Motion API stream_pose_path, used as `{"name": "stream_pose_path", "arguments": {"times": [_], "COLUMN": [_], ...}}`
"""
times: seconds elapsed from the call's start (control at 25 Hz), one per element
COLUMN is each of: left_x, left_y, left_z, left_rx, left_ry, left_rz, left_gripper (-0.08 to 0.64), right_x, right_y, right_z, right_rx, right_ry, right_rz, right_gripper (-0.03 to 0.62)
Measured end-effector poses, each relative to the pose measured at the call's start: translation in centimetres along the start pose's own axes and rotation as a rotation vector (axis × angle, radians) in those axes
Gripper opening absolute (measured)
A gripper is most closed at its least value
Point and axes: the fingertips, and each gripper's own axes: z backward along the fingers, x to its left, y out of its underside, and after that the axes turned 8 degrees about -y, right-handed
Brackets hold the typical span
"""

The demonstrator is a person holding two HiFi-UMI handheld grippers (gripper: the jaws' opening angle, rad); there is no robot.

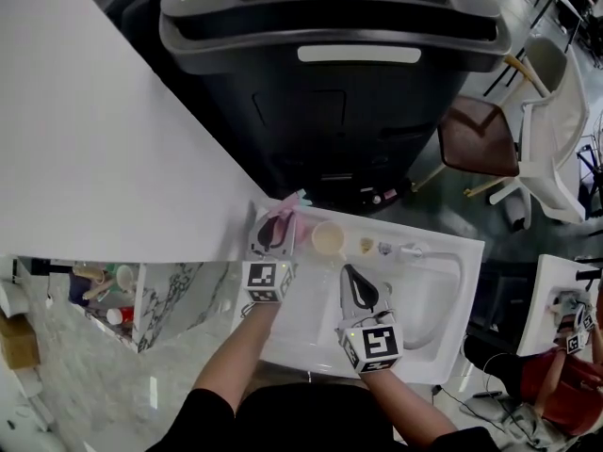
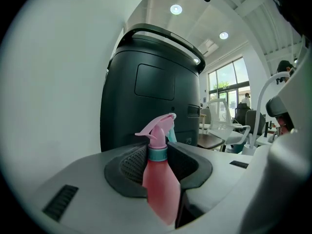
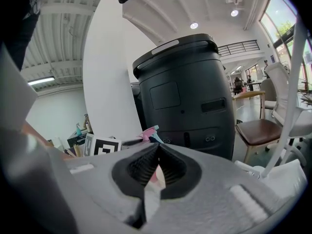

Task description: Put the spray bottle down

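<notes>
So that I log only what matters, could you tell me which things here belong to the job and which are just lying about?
Job:
spray bottle
left tool, gripping it

Lying about:
cup
tap
sink
black bin
chair
right tool, shut, empty

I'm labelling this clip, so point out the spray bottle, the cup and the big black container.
spray bottle (image 2: 160,182), left gripper view, on its red body.
cup (image 1: 328,240), head view, on its open top.
big black container (image 3: 187,94), right gripper view, on its front wall.

the left hand-held gripper (image 1: 274,228) holds a pink plastic spray bottle (image 1: 285,217) at the far-left corner of a white sink (image 1: 443,351).
</notes>
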Motion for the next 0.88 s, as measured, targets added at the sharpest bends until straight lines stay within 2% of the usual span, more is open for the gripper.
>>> {"name": "stream_pose_path", "arguments": {"times": [0.28,0.44,0.64,0.72,0.88], "left_x": [-1.1,-1.8,-2.0,-2.0,-1.8], "left_y": [0.8,1.8,2.6,3.2,4.6], "left_z": [0.9,1.6,2.0,1.8,2.0], "left_rx": [-0.05,-0.051,-0.053,-0.025,0.024], "left_ry": [0.028,0.035,0.039,0.046,0.052], "left_rz": [-0.035,-0.073,-0.082,-0.091,-0.099], "left_gripper": [0.141,0.149,0.16,0.169,0.235], "right_x": [-0.2,0.2,0.6,0.6,0.9], "right_y": [0.4,0.7,1.4,1.4,1.0], "right_z": [1.0,0.6,-0.2,-0.2,0.2], "right_rx": [0.001,0.001,0.014,0.016,0.014], "right_ry": [-0.003,-0.035,-0.054,-0.052,-0.051], "right_rz": [-0.022,-0.023,-0.005,-0.008,-0.014], "right_gripper": [-0.002,-0.002,-0.002,-0.002,-0.002]}}
